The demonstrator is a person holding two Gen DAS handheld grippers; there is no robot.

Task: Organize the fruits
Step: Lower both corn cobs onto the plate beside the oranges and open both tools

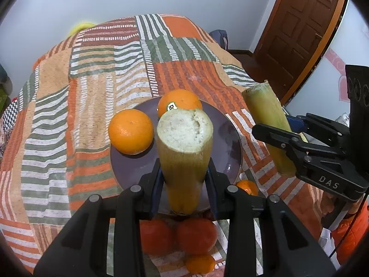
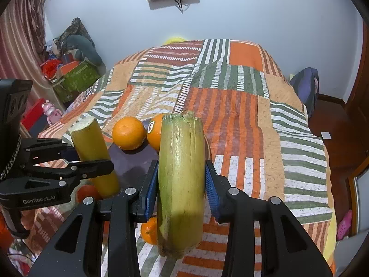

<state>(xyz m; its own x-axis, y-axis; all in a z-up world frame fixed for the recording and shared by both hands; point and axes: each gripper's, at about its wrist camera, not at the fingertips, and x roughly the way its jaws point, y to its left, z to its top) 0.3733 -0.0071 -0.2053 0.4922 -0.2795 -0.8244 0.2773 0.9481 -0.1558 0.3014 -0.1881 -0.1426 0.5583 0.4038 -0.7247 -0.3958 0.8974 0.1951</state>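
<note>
My left gripper (image 1: 184,173) is shut on a yellowish sugarcane piece (image 1: 184,138), held upright over the near part of a dark purple plate (image 1: 129,168). Two oranges rest on the plate's far side: a plain one (image 1: 131,132) at the left rim and a stickered one (image 1: 180,102) behind. To the right, my right gripper (image 1: 288,129) is shut on a greener sugarcane piece (image 1: 265,110). In the right wrist view that green piece (image 2: 182,173) stands between the blue pads (image 2: 211,184) of the right gripper (image 2: 182,184), and the left gripper (image 2: 91,157) holds the yellow piece (image 2: 92,143) beside the plate (image 2: 136,159).
Everything lies on a bed with a striped patchwork cover (image 1: 92,92). Two red round fruits (image 1: 175,235) and small oranges (image 1: 248,187) (image 1: 200,263) (image 2: 148,230) lie near the plate's front. Boxes and clutter (image 2: 73,76) stand left of the bed, a backpack (image 2: 306,85) and wooden door (image 1: 299,30) right.
</note>
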